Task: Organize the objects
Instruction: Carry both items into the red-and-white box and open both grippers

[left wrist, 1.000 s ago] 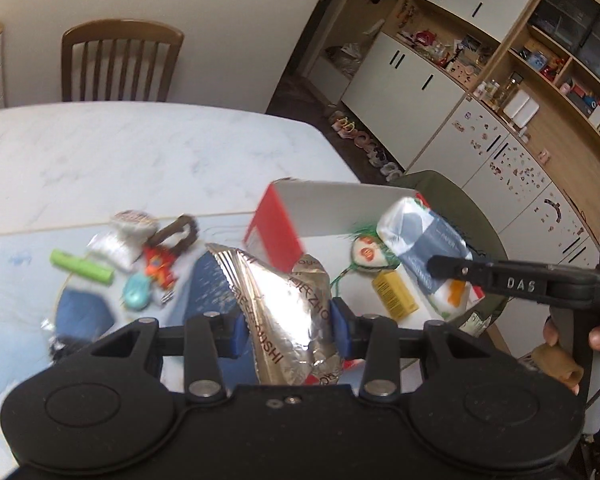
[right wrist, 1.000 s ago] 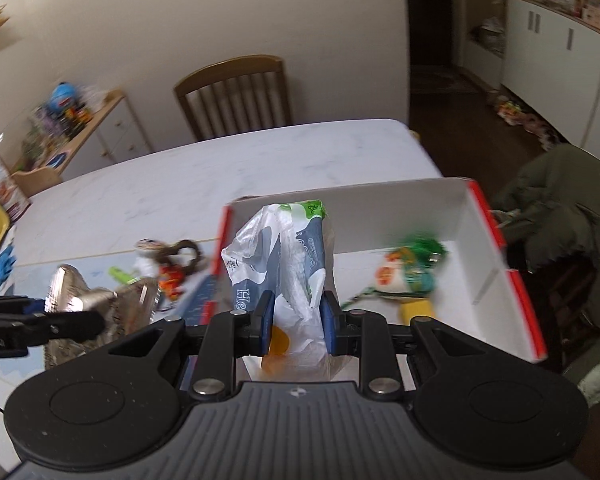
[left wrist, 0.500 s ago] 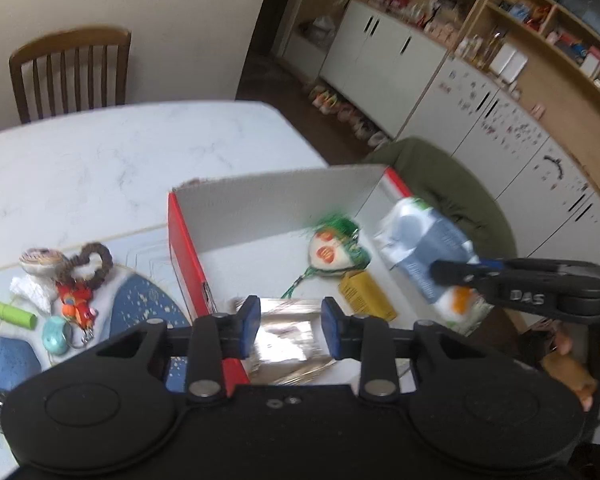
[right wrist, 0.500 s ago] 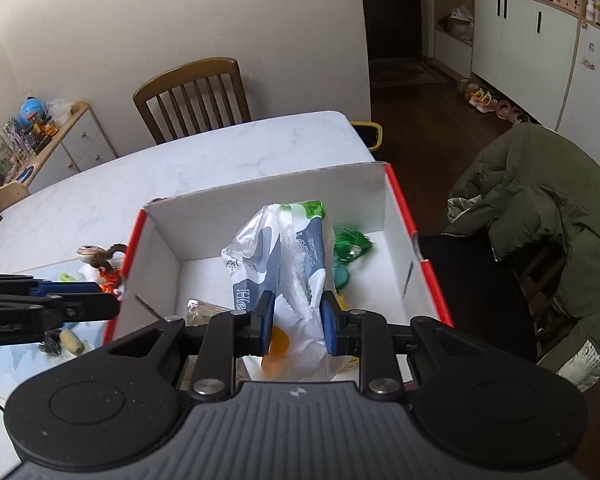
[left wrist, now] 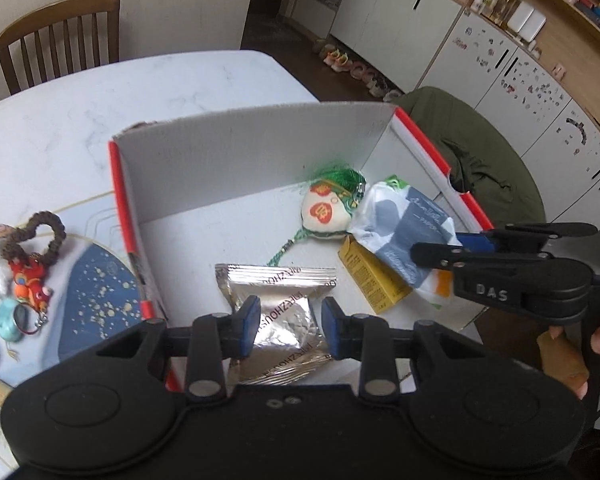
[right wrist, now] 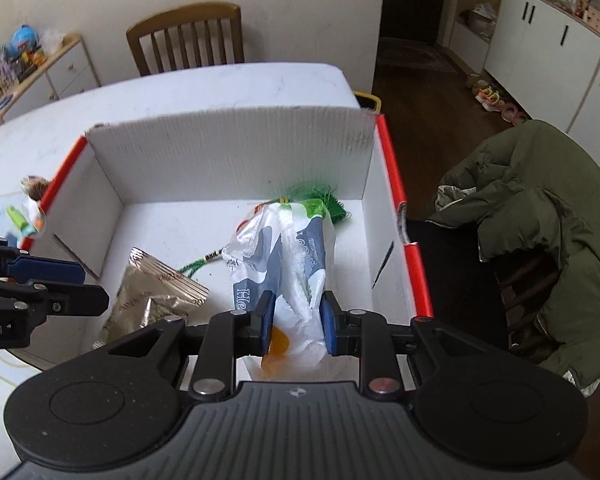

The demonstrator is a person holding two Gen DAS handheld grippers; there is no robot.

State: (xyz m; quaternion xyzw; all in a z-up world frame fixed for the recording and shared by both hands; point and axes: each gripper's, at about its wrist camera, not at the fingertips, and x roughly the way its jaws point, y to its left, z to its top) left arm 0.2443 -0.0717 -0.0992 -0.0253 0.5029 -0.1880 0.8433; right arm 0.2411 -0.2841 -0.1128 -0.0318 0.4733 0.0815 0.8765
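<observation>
My left gripper (left wrist: 286, 326) stands with jaws apart over the foil packet (left wrist: 276, 304), which lies flat on the box (left wrist: 236, 160) floor directly below, long axis across the jaws. My right gripper (right wrist: 296, 322) is clamped on the plastic bag (right wrist: 284, 248), white and grey-blue, crumpled, hanging inside the box near its right wall.

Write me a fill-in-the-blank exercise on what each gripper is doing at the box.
1. The right gripper is shut on the ____ bag.
2. The foil packet lies inside the ____.
3. The left gripper is ____, with the foil packet between its fingers.
4. The yellow carton lies partly under the ____ bag.

Missing words: plastic; box; open; plastic
</observation>
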